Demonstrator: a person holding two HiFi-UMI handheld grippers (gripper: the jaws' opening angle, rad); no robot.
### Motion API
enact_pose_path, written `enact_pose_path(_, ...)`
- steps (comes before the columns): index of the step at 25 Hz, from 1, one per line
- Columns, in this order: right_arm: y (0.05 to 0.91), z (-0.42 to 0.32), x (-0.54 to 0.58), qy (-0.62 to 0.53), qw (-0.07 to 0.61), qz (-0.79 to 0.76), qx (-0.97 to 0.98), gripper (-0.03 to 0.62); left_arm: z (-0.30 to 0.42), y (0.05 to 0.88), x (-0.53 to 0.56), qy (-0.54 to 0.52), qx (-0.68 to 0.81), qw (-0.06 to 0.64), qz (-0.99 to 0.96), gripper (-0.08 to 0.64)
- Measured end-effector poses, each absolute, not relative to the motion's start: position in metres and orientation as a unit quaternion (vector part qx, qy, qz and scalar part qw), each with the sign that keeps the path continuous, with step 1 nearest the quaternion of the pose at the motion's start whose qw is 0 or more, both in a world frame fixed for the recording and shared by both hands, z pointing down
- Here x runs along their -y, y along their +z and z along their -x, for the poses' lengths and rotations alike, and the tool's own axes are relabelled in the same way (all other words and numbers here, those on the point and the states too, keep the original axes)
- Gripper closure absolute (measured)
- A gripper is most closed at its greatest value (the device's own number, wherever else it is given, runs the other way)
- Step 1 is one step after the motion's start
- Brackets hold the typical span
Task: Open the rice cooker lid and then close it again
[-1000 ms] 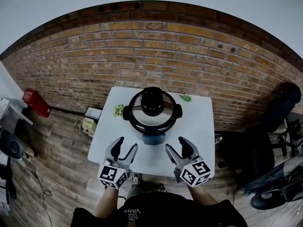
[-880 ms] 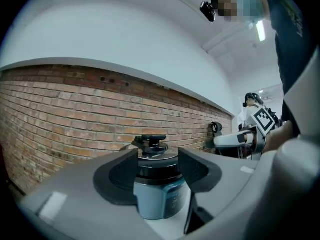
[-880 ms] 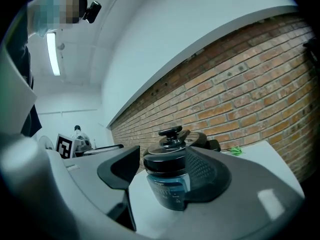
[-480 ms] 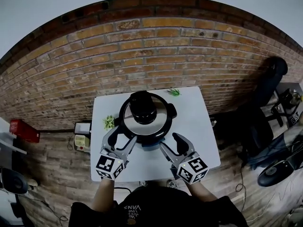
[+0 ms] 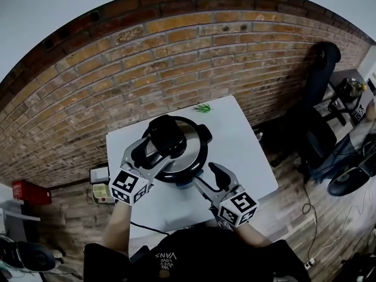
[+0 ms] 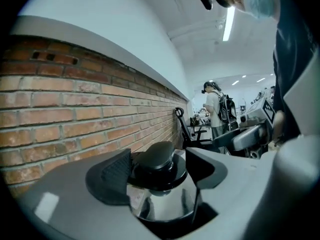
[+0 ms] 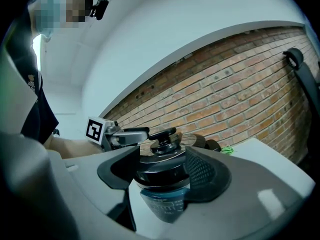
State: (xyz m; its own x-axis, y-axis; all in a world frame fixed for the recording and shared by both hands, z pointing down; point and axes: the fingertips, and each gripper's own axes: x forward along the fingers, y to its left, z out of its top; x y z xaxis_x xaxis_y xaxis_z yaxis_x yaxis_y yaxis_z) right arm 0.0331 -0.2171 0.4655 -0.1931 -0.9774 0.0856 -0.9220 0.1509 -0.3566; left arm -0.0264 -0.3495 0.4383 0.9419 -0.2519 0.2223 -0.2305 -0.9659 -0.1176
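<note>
Rice cooker (image 5: 176, 153) sits on white table (image 5: 241, 137), lid down. Left gripper (image 5: 161, 148) over lid: jaws have just been opening and now stand wide either side of black knob (image 5: 166, 133), not pressing it. Right gripper (image 5: 207, 175) released, empty, just before cooker's front.

The left tool (image 5: 160, 151) has left the front of the worktop (image 5: 241, 140) and come up over the cooker (image 5: 191, 157). Its jaws have just been opening and now stand either side of the lid knob (image 5: 166, 133), not clamped on it. The right tool (image 5: 207, 178) has edged closer to the cooker's front. The head view has swung, so the worktop now sits skewed.
</note>
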Motion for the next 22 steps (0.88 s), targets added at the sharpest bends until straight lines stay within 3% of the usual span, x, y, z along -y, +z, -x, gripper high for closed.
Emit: enact_pose_path(22, 0.471, -0.052, 0.204, -0.174, 0.083, 0.673, -0.714, 0.318, -0.042, 0.476, 0.348, -0.267, 0.072, 0.074, 0.958, 0.241)
